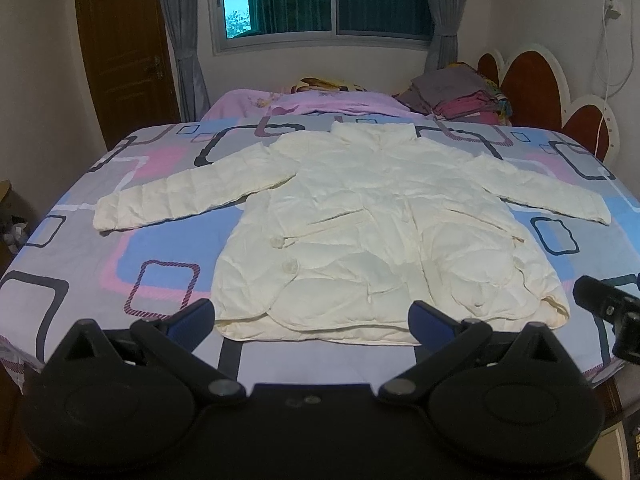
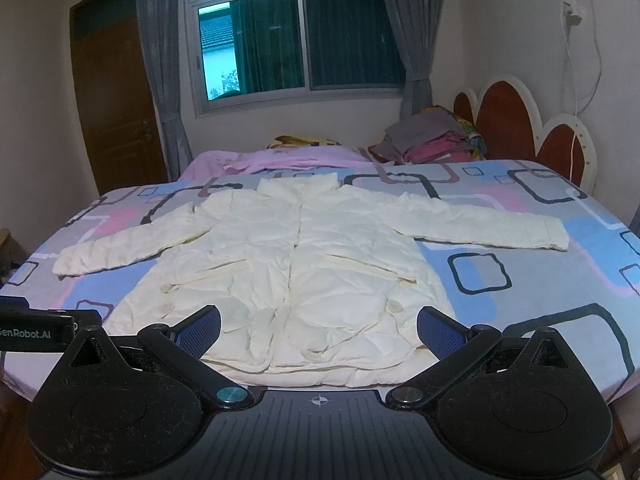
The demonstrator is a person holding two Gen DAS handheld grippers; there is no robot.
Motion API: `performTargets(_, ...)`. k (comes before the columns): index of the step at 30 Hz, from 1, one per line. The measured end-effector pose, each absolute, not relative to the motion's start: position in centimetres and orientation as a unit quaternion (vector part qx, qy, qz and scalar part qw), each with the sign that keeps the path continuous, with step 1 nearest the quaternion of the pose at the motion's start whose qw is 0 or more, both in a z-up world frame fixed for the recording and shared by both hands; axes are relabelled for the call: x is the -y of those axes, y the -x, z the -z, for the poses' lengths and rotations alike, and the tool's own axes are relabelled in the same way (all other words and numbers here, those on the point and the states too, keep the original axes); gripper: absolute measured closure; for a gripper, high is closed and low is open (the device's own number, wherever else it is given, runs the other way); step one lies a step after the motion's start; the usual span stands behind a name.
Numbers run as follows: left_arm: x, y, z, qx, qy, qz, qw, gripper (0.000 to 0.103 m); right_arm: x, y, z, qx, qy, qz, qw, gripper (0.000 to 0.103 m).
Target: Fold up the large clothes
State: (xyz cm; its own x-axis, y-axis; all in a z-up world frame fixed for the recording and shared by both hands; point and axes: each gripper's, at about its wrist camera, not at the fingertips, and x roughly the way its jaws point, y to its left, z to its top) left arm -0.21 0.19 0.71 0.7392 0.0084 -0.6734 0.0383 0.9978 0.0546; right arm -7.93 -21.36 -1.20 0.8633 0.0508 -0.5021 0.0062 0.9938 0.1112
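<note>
Both grippers hang wide open and hold nothing: my left gripper (image 1: 316, 322) and my right gripper (image 2: 319, 330) are side by side at the near edge of the bed (image 1: 84, 240), just before the hem of the jacket (image 1: 372, 232), not touching it as far as I can see. On the left wrist view the other tool appears at the right border.

This cream padded jacket lies flat in the middle of the patterned bed sheet, front side up, collar (image 2: 298, 184) toward the window, hem toward me. Its left sleeve (image 1: 180, 200) and right sleeve (image 2: 484, 226) are spread out to the two sides, and no part is folded over the body.

So I judge the task is at the very beginning: the garment is only laid out. All folds remain, I think first the sleeves inward, then the body. A pile of other clothes (image 2: 432, 140) sits at the far side near the headboard
</note>
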Motion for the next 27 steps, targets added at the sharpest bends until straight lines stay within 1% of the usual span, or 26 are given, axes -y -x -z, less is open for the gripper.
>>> performTargets(17, -0.5, -0.9, -0.8, -0.362, -0.034, 0.004, 0.932, 0.000, 21.7, 6.6, 1.4, -0.266, -0.058, -0.005, 0.962, 0.000)
performTargets(27, -0.7, -3.3, -0.3, -0.366, -0.038, 0.002, 0.930, 0.000, 22.4, 4.6, 2.1, -0.275, -0.065, 0.010, 0.959, 0.000)
